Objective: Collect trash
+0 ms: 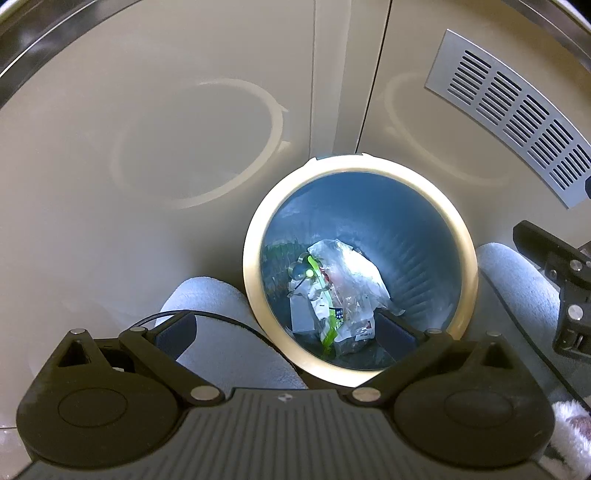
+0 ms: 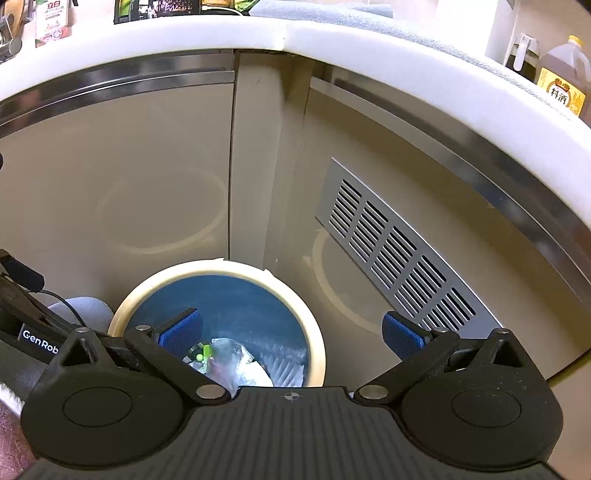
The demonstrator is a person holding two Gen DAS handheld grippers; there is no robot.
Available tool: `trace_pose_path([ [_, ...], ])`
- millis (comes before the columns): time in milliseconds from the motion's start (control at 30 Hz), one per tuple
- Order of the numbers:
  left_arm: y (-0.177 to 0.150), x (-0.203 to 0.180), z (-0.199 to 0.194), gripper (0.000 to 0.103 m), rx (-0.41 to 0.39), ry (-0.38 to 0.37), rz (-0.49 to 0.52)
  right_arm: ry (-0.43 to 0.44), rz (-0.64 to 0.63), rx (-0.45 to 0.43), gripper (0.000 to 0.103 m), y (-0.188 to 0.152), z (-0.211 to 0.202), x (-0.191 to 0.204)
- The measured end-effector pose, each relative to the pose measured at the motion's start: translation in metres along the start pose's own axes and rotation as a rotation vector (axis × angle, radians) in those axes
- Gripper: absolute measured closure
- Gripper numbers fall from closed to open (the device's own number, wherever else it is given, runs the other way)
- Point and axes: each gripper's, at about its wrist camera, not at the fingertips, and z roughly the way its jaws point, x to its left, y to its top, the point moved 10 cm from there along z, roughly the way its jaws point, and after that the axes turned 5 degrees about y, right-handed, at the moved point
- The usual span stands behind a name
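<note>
Both spread-fingered, empty claws, left (image 1: pixel 286 330) and right (image 2: pixel 291 332), are hovering over a round cream-rimmed bin (image 1: pixel 255 236) holding crinkled clear plastic (image 1: pixel 347 273) below them.

You could read "GenRob" on the left gripper (image 2: pixel 38 341), "料酒" on the bottle (image 2: pixel 563 79), and "立白" on the carton (image 2: pixel 51 20).
</note>
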Motion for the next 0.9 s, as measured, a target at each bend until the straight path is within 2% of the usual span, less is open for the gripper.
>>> trace_pose_path([
  [200, 0.003, 0.001, -0.006, 0.000, -0.025, 0.030, 0.023, 0.002, -0.006, -0.009, 0.000, 0.000, -0.004, -0.001],
  [433, 0.016, 0.015, -0.024, 0.000, -0.121, 0.081, -0.014, 0.007, -0.015, -0.019, 0.000, 0.000, -0.007, 0.001],
  [567, 0.016, 0.020, -0.024, 0.000, -0.115, 0.092, -0.030, 0.004, -0.007, -0.015, 0.000, -0.001, -0.007, 0.000],
  [900, 0.016, 0.019, -0.026, 0.000, -0.111, 0.060, -0.032, 0.027, -0.046, 0.000, 0.000, 0.001, -0.004, 0.006],
])
